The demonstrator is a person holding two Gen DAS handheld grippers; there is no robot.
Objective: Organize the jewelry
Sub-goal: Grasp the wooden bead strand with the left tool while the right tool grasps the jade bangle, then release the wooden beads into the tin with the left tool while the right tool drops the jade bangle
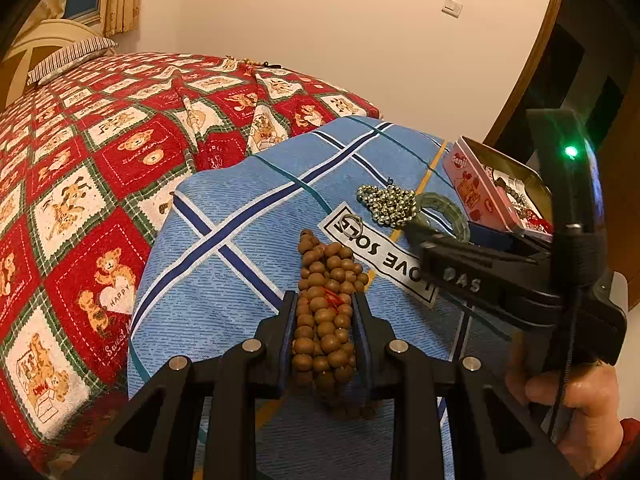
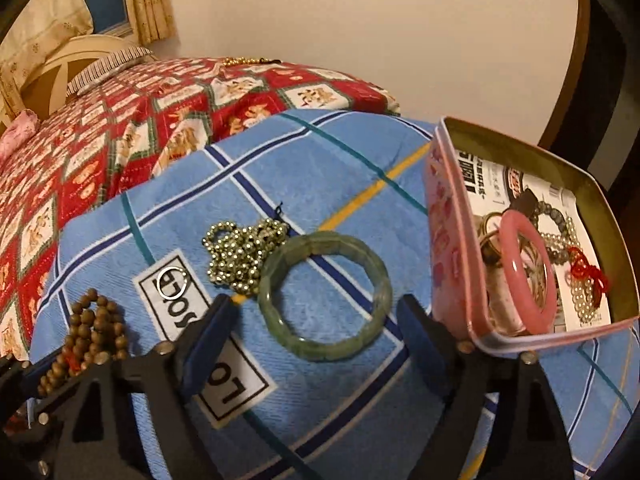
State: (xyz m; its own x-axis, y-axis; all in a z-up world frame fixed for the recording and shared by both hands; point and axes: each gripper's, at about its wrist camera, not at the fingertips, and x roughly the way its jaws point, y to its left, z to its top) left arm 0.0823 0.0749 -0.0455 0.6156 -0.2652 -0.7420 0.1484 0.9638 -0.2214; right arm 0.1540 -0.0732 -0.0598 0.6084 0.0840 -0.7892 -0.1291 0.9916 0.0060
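Left gripper (image 1: 323, 312) clamping one wooden bead strand (image 1: 326, 312), right gripper (image 2: 316, 320) spread wide around one green bangle (image 2: 324, 294), perhaps not touching

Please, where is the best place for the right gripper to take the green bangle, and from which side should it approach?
The green bangle lies flat on the blue cloth, inside the open jaws of the right gripper. Probably best to come from above and pinch the near band, one jaw inside the ring and one outside. The whole ring nearly fills the opening. The far left rim touches the metal bead chain, so I would avoid that side.

bare cloth (image 2: 320, 152) beyond jewelry | pink tin (image 2: 448, 240) walls right | bead pile (image 2: 240, 256) mid
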